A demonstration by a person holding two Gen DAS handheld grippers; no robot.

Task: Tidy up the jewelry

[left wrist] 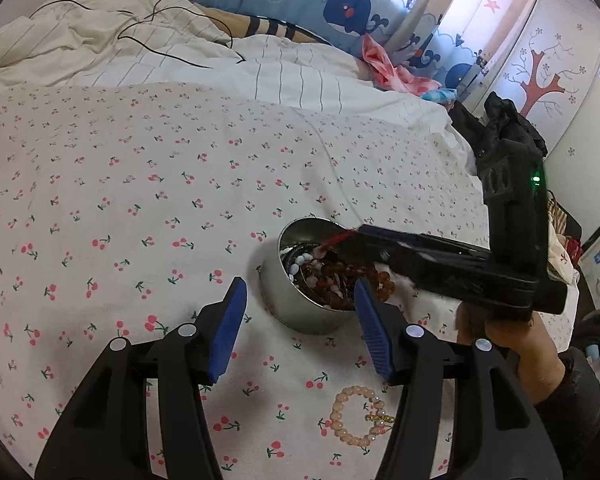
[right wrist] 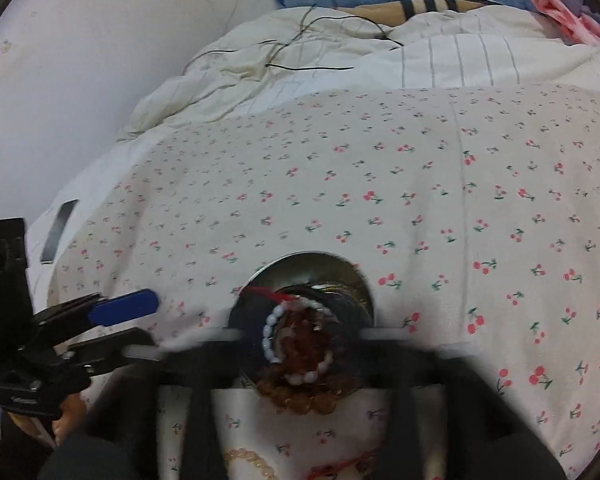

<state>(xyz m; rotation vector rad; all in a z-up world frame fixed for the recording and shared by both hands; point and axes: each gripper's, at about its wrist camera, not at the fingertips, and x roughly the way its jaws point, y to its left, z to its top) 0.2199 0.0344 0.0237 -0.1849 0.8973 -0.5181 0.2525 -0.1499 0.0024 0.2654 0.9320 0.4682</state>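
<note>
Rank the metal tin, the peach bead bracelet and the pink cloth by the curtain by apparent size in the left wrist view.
1. metal tin, clearly largest.
2-3. pink cloth and peach bead bracelet look about alike; the cloth lies far back and the bracelet close to the camera, so I will not rank them.

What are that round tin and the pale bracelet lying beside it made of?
The round tin looks like bare metal: grey, shiny wall with soft reflections. The pale bracelet seems to be glossy peach beads, glass or plastic, I cannot tell which, with small gold-coloured spacers.
</note>
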